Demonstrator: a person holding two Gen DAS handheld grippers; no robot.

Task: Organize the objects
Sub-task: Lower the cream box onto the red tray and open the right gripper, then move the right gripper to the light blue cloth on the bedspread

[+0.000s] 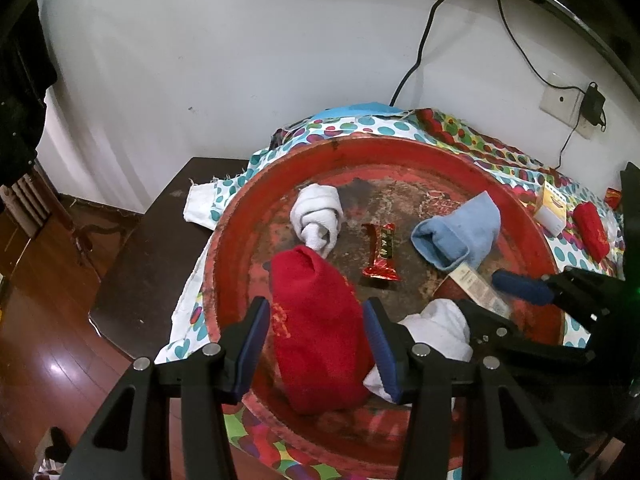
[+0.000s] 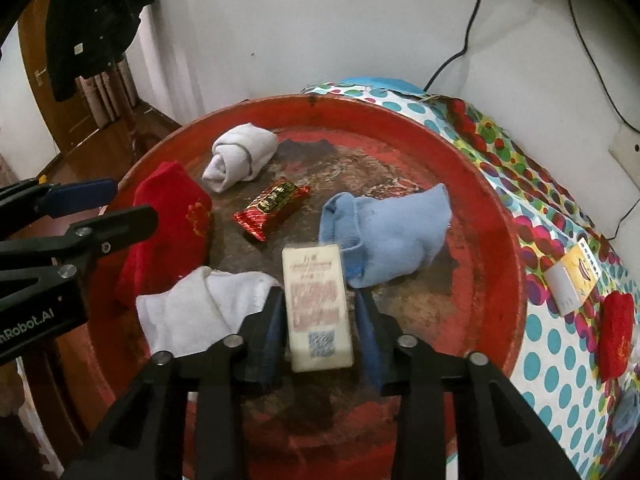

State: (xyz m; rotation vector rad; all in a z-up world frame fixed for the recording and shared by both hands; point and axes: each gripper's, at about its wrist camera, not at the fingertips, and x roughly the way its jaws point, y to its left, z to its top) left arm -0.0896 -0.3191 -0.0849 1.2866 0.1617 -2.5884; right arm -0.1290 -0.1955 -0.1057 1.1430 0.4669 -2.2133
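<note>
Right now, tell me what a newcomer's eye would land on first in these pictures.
The big worn red tray fills both views, scattered with rolled socks. A red sock sits between the left gripper jaws at the tray's near left, and a white labelled box lies between the right gripper jaws. A shiny red snack wrapper lies mid-tray, beside a blue sock.

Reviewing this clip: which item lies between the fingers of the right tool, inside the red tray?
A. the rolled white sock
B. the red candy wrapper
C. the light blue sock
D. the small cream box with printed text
D. In the right wrist view the small cream box lies between the fingers of the right tool, while the candy wrapper and both socks lie farther off in the red tray.
</note>
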